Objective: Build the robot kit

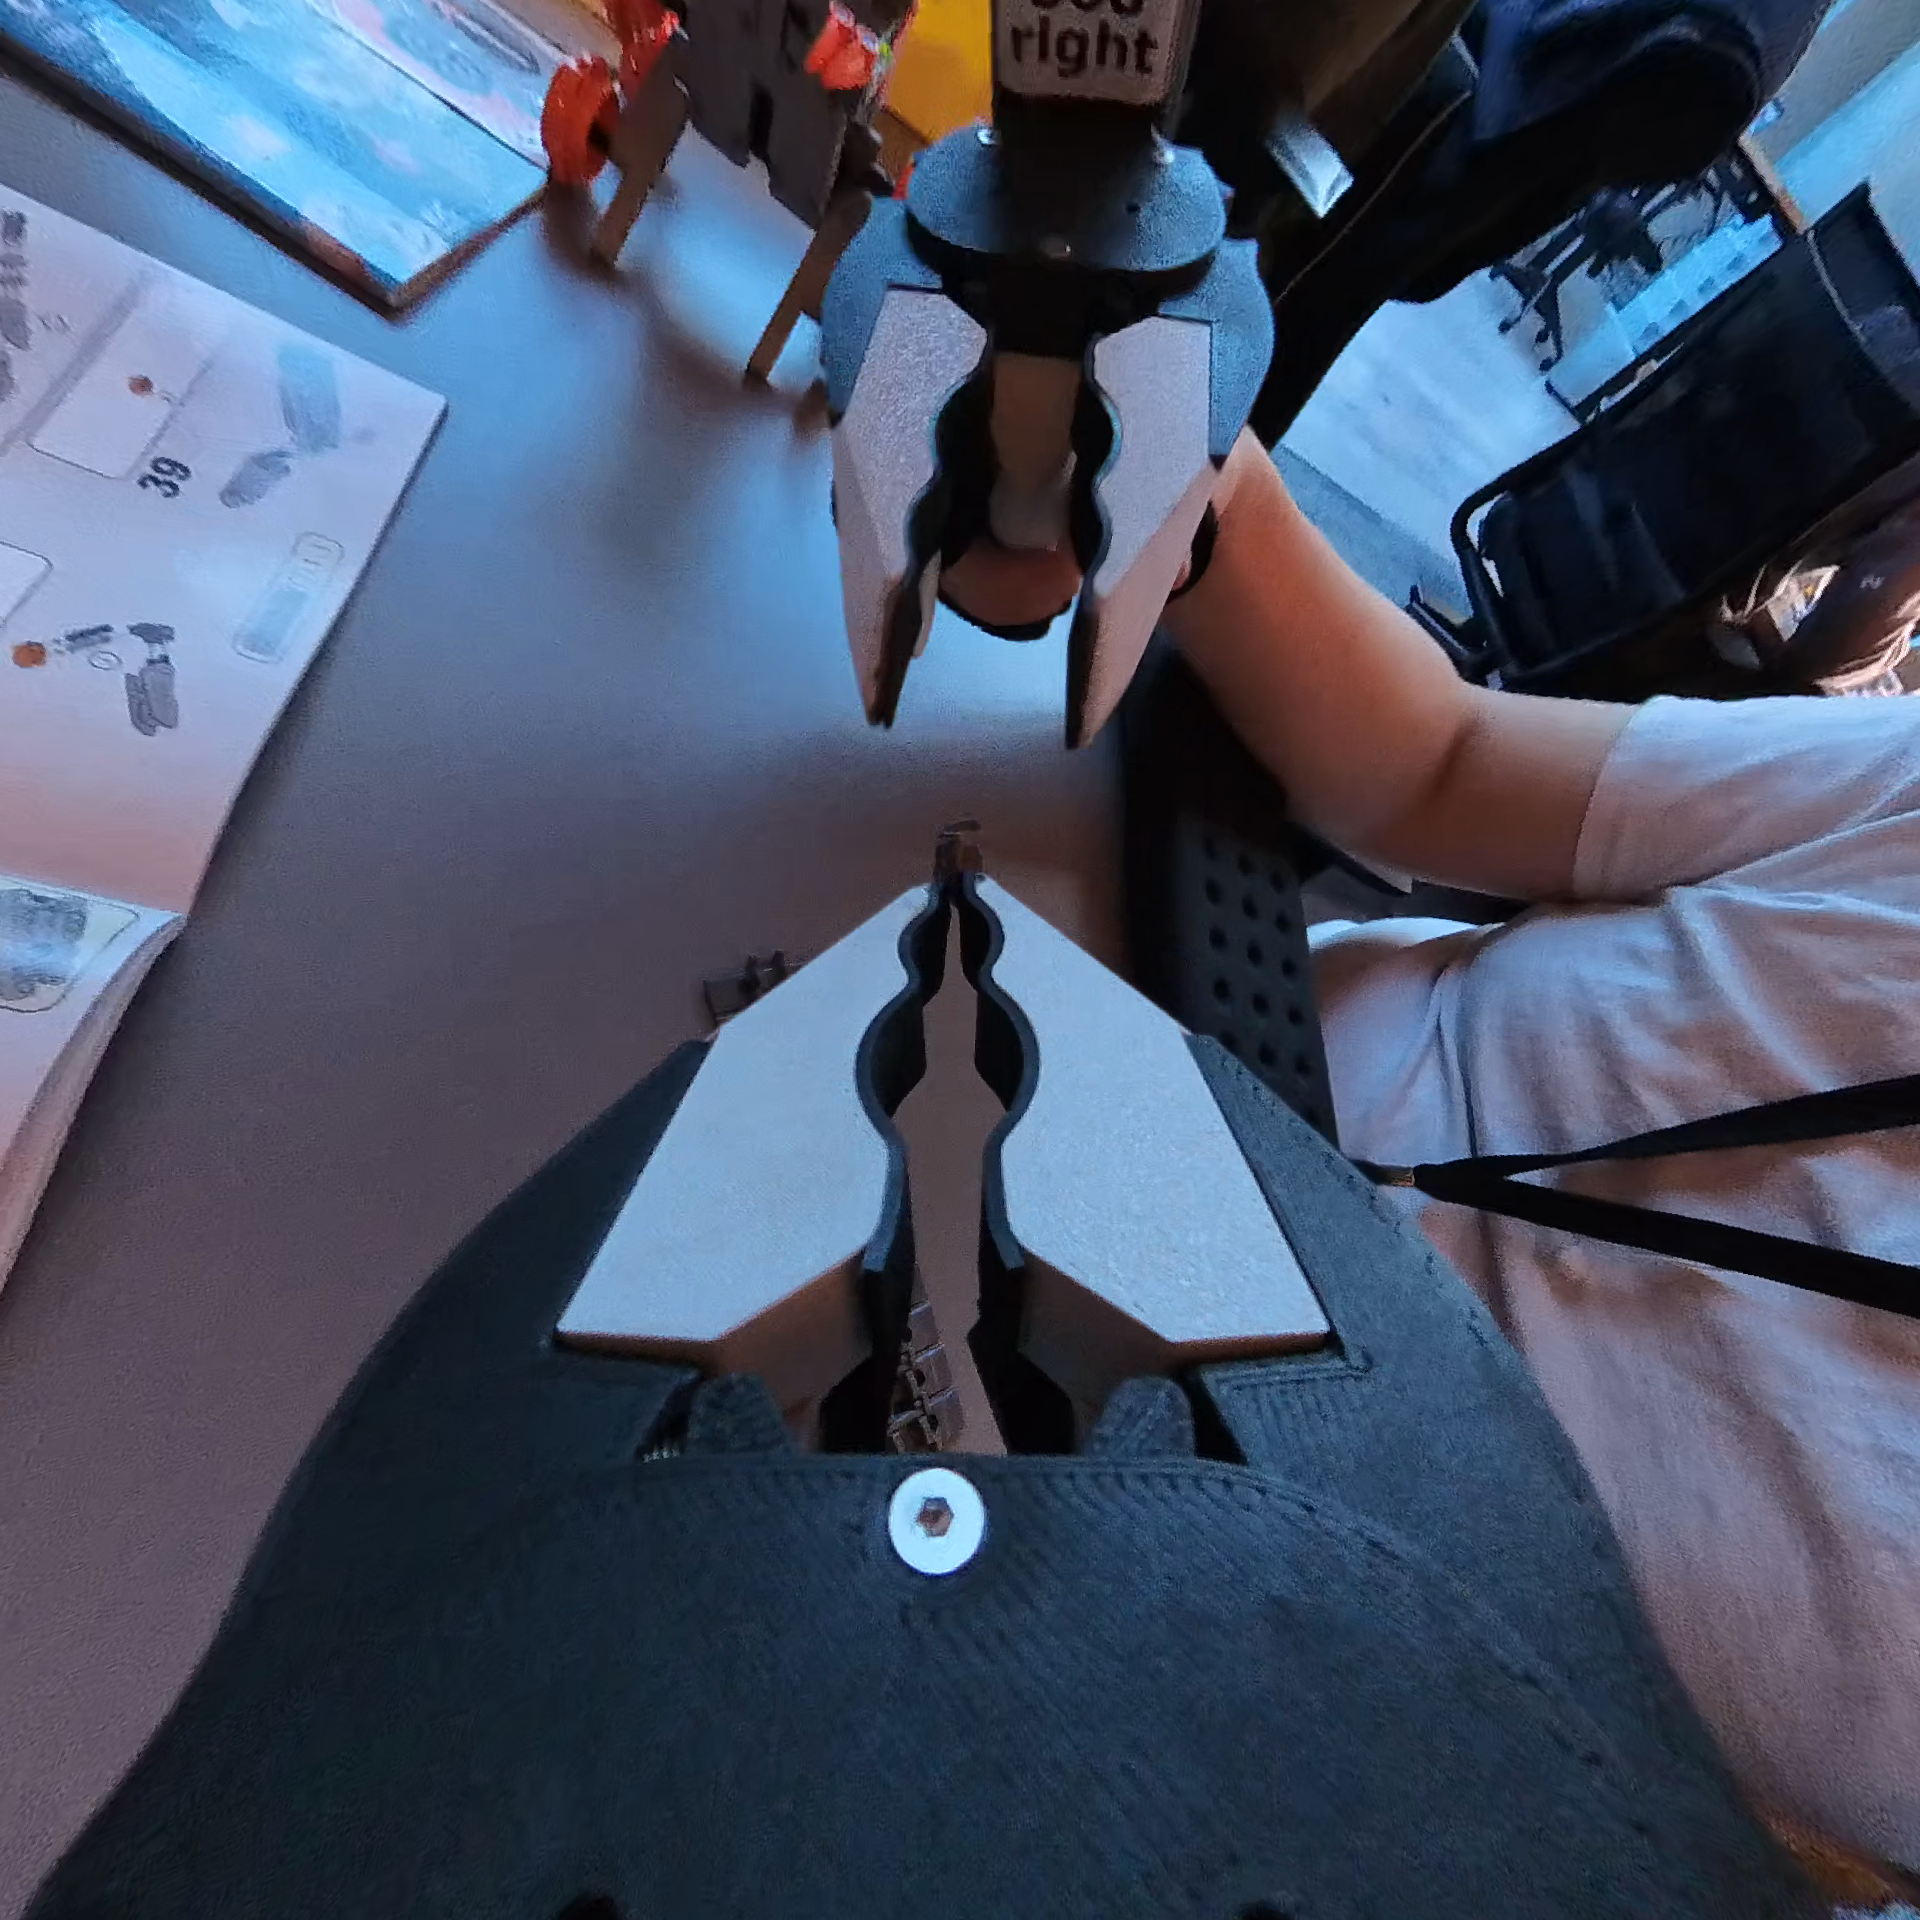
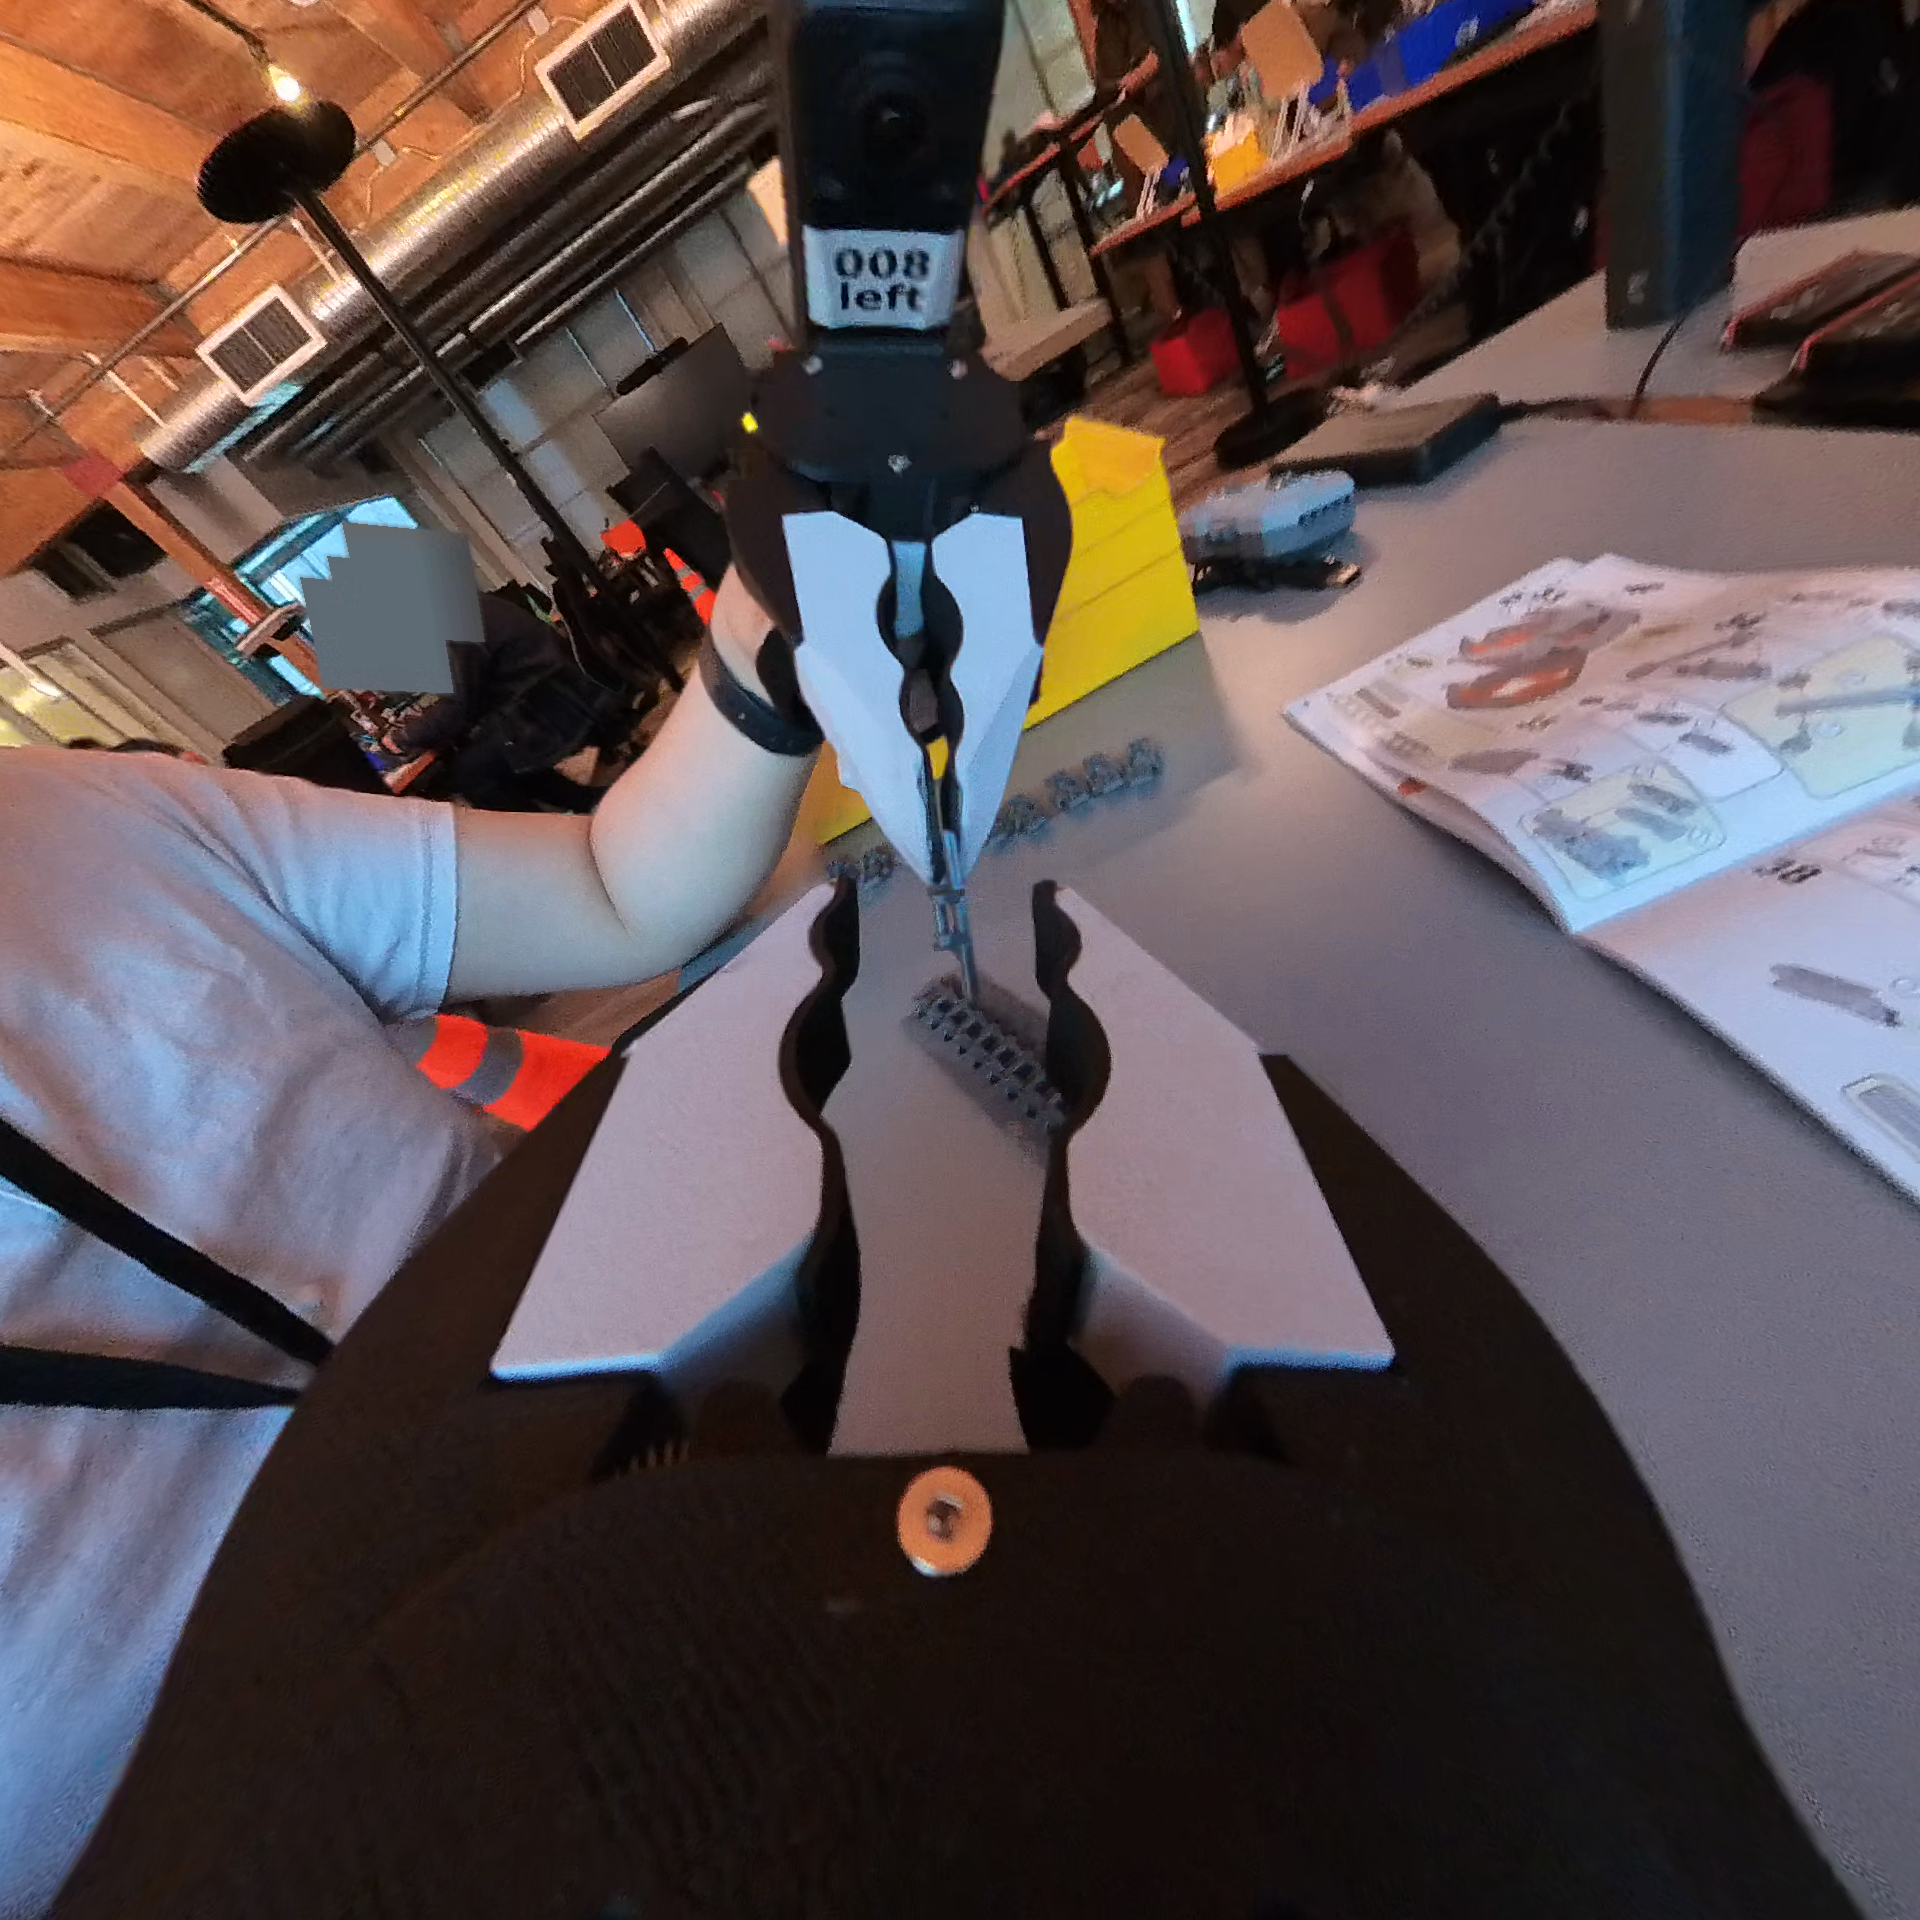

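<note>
My left gripper (image 1: 956, 899) is shut on one end of a grey chain of track links (image 2: 951, 925). In the left wrist view a small bit of the chain (image 1: 956, 847) sticks out past the fingertips. In the right wrist view the left gripper (image 2: 940, 847) points down and the chain hangs from it. The chain's lower part (image 2: 992, 1060) lies on the grey table (image 2: 1351, 1039). My right gripper (image 2: 943, 899) is open, with its fingers either side of the hanging chain and not touching it. It also shows open and empty in the left wrist view (image 1: 982, 727).
An open instruction booklet (image 2: 1662, 748) lies on the table and also shows in the left wrist view (image 1: 156, 520). A yellow box (image 2: 1122, 582) and loose grey links (image 2: 1101, 779) sit behind the left gripper. A small dark piece (image 1: 743, 982) lies beside my left finger. A brick model with orange parts (image 1: 727, 94) stands at the far end. The tips of both grippers are at nearly the same place. It is some 10 centimetres from my left tips to the small dark piece (image 1: 743, 982).
</note>
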